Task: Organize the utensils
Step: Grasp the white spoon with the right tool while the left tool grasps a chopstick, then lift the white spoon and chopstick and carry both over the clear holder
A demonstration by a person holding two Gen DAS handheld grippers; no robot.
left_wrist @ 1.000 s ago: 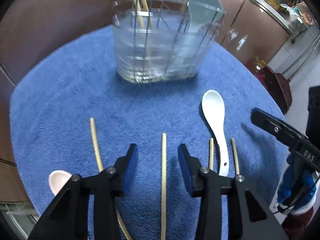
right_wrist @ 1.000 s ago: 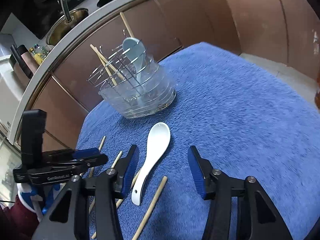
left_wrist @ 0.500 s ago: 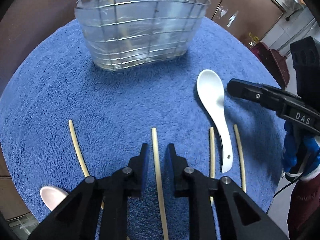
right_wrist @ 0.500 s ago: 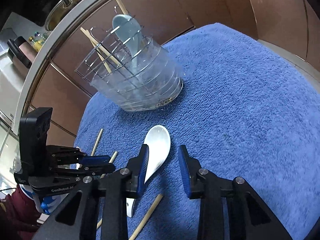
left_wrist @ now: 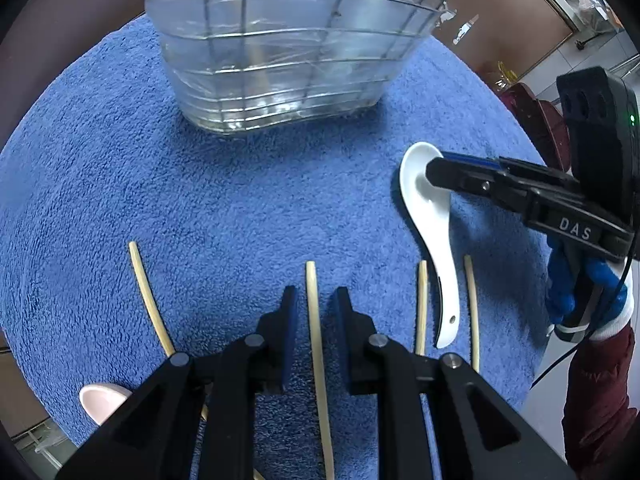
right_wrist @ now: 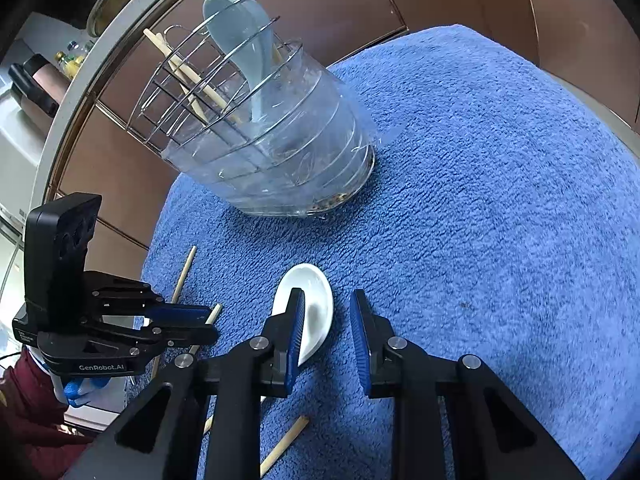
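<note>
Left wrist view: left gripper (left_wrist: 313,306) is sitting narrow astride a chopstick (left_wrist: 316,332), pads not visibly pressing. Right gripper (right_wrist: 327,330) is closing over the white spoon (right_wrist: 316,308), near the basket (right_wrist: 280,152) on the blue towel (right_wrist: 480,220).

Both tools point steeply down; left tool (left_wrist: 313,308) stands narrowly parted, right tool (right_wrist: 328,330) is closing.

- Utensil basket (left_wrist: 280,60): set on towel (left_wrist: 120,180), far side; spoon (right_wrist: 240,36) and chopsticks (right_wrist: 188,76) stood inside.
- Soup spoon (left_wrist: 432,232): laid on towel, near right, between two chopsticks (left_wrist: 421,308).
- Chopstick (left_wrist: 314,320): laid left of these.
</note>
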